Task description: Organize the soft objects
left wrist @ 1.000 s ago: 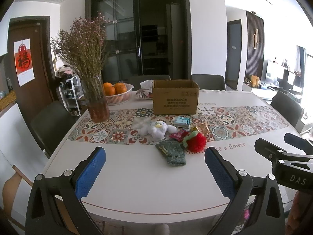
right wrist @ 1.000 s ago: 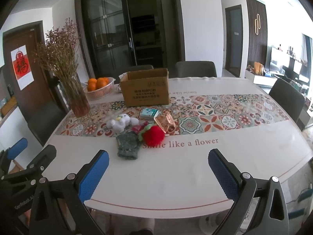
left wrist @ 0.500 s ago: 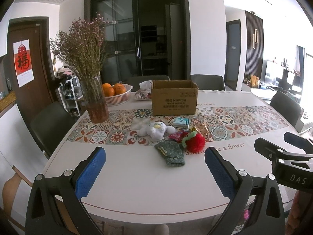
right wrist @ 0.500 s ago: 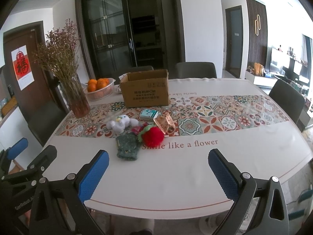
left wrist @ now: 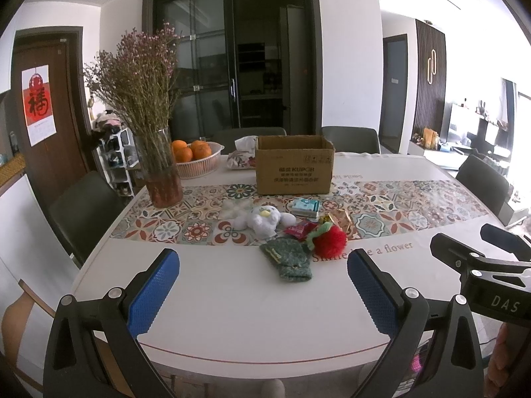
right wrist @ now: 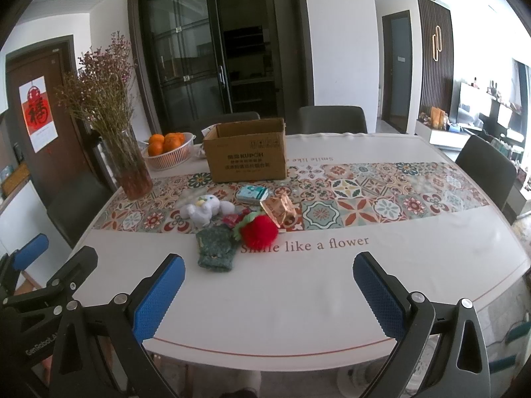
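Both tongs are hanging over the near edge of the white table (left wrist: 232, 315), side by side, and neither is gripping anything. The left gripper (left wrist: 262, 288) is sitting with its two blue pads spread wide apart, and the right gripper (right wrist: 268, 293) is doing the same (each one is poking into the edge of the other's view).

The pile is lying ahead of both tongs, well out of reach, a bit toward the right pad of the left tong and toward the left pad of the right one. Counting the soft stuff: one green knitted pouch (left wrist: 287, 260) nearest the tongs, one red fluffy pompom (right wrist: 259, 230) touching its far right side, and one white plush toy (left wrist: 264, 220) a little further out on the patterned runner. Mixed in are one teal tissue pack (right wrist: 252, 193), one shiny copper-coloured wrapper (right wrist: 280, 210) and one small red packet (left wrist: 300, 230) (not soft, as far as I can tell).

Beyond the pile one open cardboard box (right wrist: 245, 157) is standing upright. Further left: one vase of dried flowers (left wrist: 159, 165) and one basket of oranges (left wrist: 197, 159), with about four oranges showing.
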Action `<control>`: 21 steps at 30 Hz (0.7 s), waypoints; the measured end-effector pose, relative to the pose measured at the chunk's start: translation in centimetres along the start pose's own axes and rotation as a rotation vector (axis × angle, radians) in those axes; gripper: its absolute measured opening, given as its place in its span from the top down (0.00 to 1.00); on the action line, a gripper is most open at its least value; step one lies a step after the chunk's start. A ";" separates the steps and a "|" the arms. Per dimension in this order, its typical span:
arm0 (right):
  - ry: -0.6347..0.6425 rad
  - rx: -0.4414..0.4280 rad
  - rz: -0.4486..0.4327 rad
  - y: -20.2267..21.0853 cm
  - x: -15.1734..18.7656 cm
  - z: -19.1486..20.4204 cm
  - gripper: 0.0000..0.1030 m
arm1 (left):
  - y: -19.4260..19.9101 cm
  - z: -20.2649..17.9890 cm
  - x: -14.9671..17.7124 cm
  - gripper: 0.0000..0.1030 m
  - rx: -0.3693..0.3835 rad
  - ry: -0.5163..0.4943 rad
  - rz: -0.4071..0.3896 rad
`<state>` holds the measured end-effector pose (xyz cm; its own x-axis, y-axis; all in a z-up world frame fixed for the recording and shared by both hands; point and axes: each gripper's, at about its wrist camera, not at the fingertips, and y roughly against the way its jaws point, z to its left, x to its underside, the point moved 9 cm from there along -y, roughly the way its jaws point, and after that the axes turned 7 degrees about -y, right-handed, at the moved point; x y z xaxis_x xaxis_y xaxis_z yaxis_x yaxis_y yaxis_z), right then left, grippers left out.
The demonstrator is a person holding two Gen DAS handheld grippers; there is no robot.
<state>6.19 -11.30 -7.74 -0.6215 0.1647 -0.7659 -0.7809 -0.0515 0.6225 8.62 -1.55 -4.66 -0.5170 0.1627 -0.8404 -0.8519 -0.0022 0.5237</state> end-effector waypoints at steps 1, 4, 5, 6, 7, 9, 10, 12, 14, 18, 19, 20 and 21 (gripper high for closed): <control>0.000 0.001 0.001 0.0 0.0 0.0 0.01 | 0.0 0.0 0.0 0.00 0.000 0.000 0.000; 0.001 0.001 0.001 0.0 0.0 0.0 0.01 | 0.0 0.0 0.0 0.00 0.001 0.002 -0.002; -0.001 0.001 0.000 0.0 0.0 0.0 0.01 | 0.0 0.0 0.0 0.00 0.002 0.002 -0.002; -0.001 0.001 -0.001 0.0 0.0 0.0 0.01 | 0.0 0.0 0.0 0.00 0.002 0.002 -0.002; 0.001 0.001 0.001 0.0 0.0 0.0 0.01 | 0.0 0.0 0.0 0.00 0.002 0.002 -0.002; -0.001 0.000 -0.001 0.0 0.0 0.0 0.01 | 0.0 -0.1 0.0 0.00 0.003 0.002 -0.001; 0.000 0.001 0.000 0.0 0.0 0.1 0.01 | 0.0 0.0 0.0 0.00 0.003 0.003 -0.001; -0.001 0.001 0.000 -0.1 0.0 0.0 0.01 | 0.0 0.0 -0.1 0.00 0.005 0.003 -0.002; -0.001 0.000 0.003 0.0 0.0 0.0 0.01 | 0.0 -0.1 -0.1 0.00 0.004 0.005 -0.003; -0.001 0.001 0.003 -0.1 0.0 0.0 0.01 | -0.1 -0.1 -0.2 0.00 0.008 0.006 0.000; -0.001 0.000 0.005 -0.1 0.0 0.0 0.01 | -0.1 -0.1 -0.2 0.00 0.009 0.007 0.000; 0.000 0.001 0.006 -0.1 0.0 0.0 0.01 | -0.2 -0.1 -0.2 0.00 0.011 0.008 0.002; -0.001 0.002 0.007 -0.2 0.0 0.0 0.01 | -0.3 -0.2 -0.3 0.00 0.013 0.007 0.005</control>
<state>6.35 -11.31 -7.88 -0.6267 0.1652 -0.7616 -0.7766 -0.0505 0.6280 8.99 -1.84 -4.61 -0.5218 0.1555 -0.8387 -0.8482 0.0100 0.5296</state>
